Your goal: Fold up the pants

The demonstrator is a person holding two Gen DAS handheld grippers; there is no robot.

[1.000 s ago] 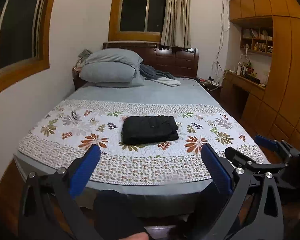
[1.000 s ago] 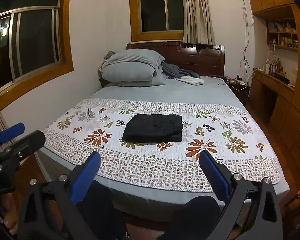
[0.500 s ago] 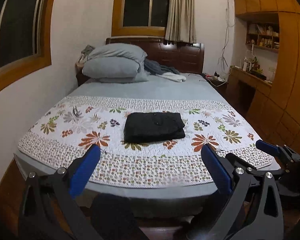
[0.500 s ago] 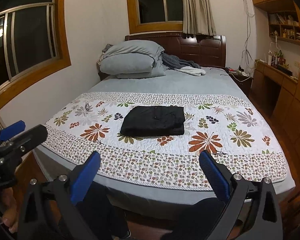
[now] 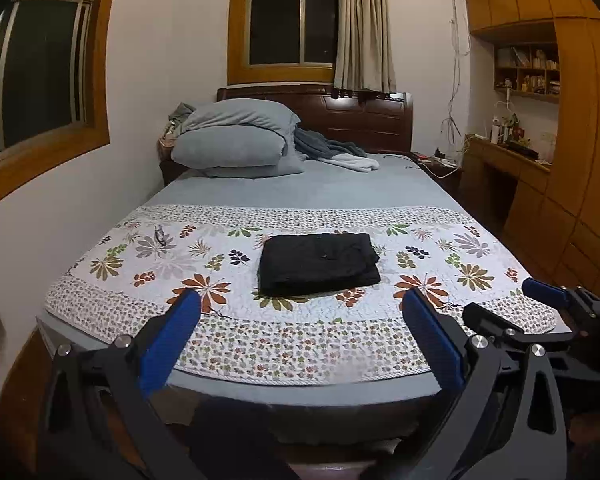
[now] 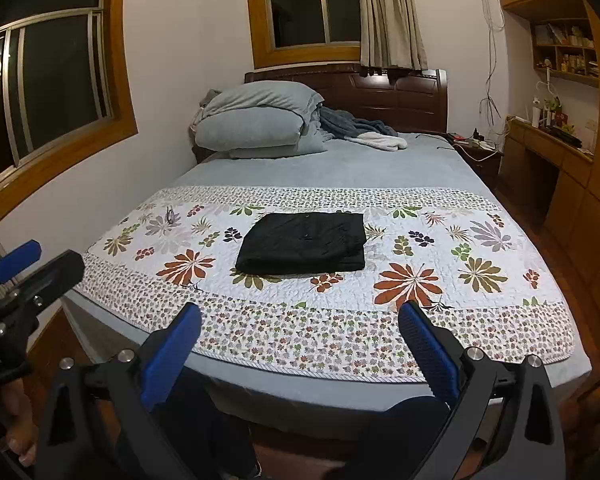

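Left wrist view, where are the pants [image 5: 318, 263]?
— Folded, on my flowery quilt [image 5: 428, 256], well apart from me.
— Your grippers?
— My left gripper [image 5: 300, 308] and right gripper [image 6: 300, 312] are spread wide, holding nothing.

Black pants [image 5: 319, 263], floral white quilt [image 5: 432, 264]

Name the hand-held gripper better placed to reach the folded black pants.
Left, marginally. The pants sit nearly centred ahead of the left hand-held gripper; they lie slightly left of the right hand-held gripper. Both hang open, off the bed.
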